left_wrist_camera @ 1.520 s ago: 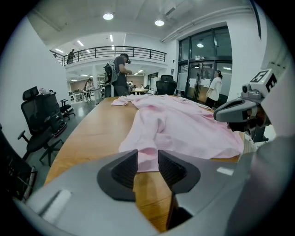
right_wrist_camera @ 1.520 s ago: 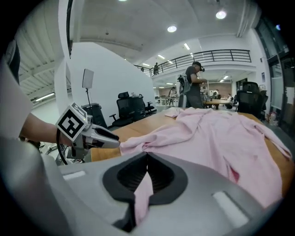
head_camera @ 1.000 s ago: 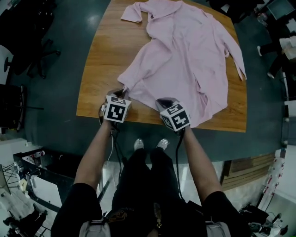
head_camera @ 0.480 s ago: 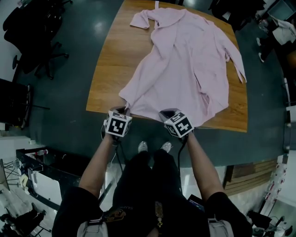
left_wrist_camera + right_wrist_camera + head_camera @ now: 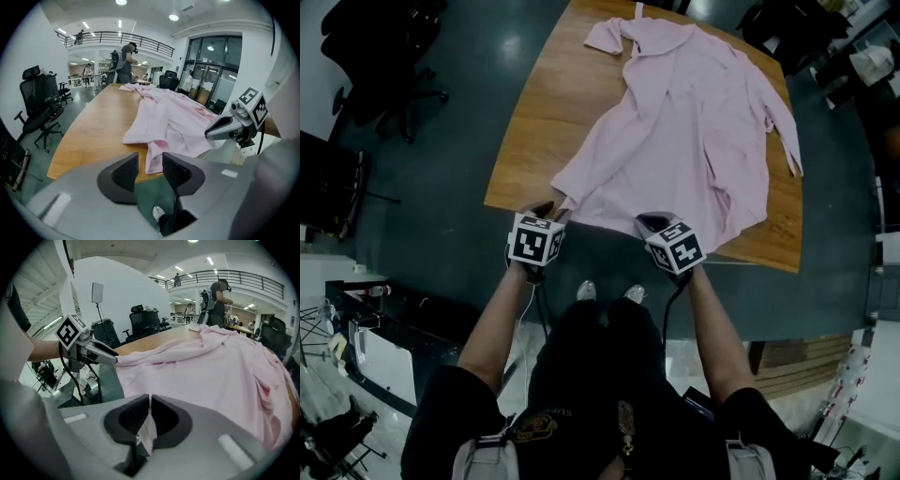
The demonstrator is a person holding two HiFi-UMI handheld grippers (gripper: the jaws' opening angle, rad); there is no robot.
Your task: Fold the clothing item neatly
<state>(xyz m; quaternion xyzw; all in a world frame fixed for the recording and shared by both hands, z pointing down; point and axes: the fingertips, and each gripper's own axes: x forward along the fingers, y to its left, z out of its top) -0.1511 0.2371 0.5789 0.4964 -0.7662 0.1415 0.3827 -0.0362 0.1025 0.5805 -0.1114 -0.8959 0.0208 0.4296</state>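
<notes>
Pink fabric pinched flat between the closed jaws of the right gripper (image 5: pixel 150 401), just off the near edge of the wooden table (image 5: pixel 539 122). Alongside, at that same near edge but toward the table's left corner, the left gripper (image 5: pixel 150 159): jaws apart, just been opening, with a narrow corner of the shirt's hem showing in the gap and drooping over the table's edge, loose, neither pad pressing on it. Both grippers tilted downward toward the table, marker cubes facing up in the head view.

Beyond the jaws, the shirt (image 5: pixel 684 122) spread open over the right half of the table, hem at the near edge, body running lengthwise toward the far end. One sleeve (image 5: pixel 787 141) trailing over the table's right edge. Collar and a bunched sleeve (image 5: pixel 605 36) up at the table's far end. Bare wood along the table's left side.

Past the table's far end, a standing person (image 5: pixel 124 63). Off the table's left side, a black office chair (image 5: pixel 40 101) on the dark floor (image 5: pixel 459 141).
</notes>
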